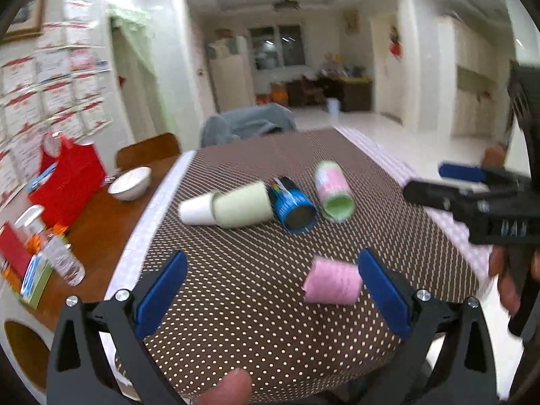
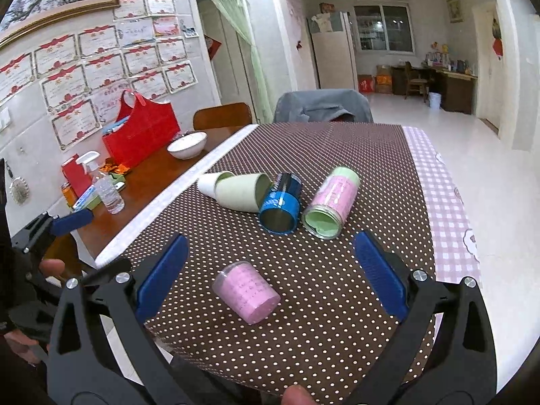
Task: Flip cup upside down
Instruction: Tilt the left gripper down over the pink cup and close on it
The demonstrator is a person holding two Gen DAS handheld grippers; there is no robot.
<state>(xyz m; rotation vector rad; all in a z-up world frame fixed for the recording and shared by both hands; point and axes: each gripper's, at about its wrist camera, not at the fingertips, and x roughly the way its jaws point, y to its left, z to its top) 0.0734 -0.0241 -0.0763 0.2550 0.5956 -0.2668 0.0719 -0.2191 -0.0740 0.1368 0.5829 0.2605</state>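
Right gripper (image 2: 270, 273) gapes wide, empty, around the pink cup (image 2: 246, 295) lying sideways near the table's (image 2: 337, 337) front edge, its long axis level; left gripper (image 1: 270, 290) likewise wide and empty.

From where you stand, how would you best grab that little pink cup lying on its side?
Grip the pink cup across the middle of its round wall, coming down from above with the right gripper, already open over it. It lies on its side on the dotted tablecloth, so its ends point sideways and the wall offers the widest hold.
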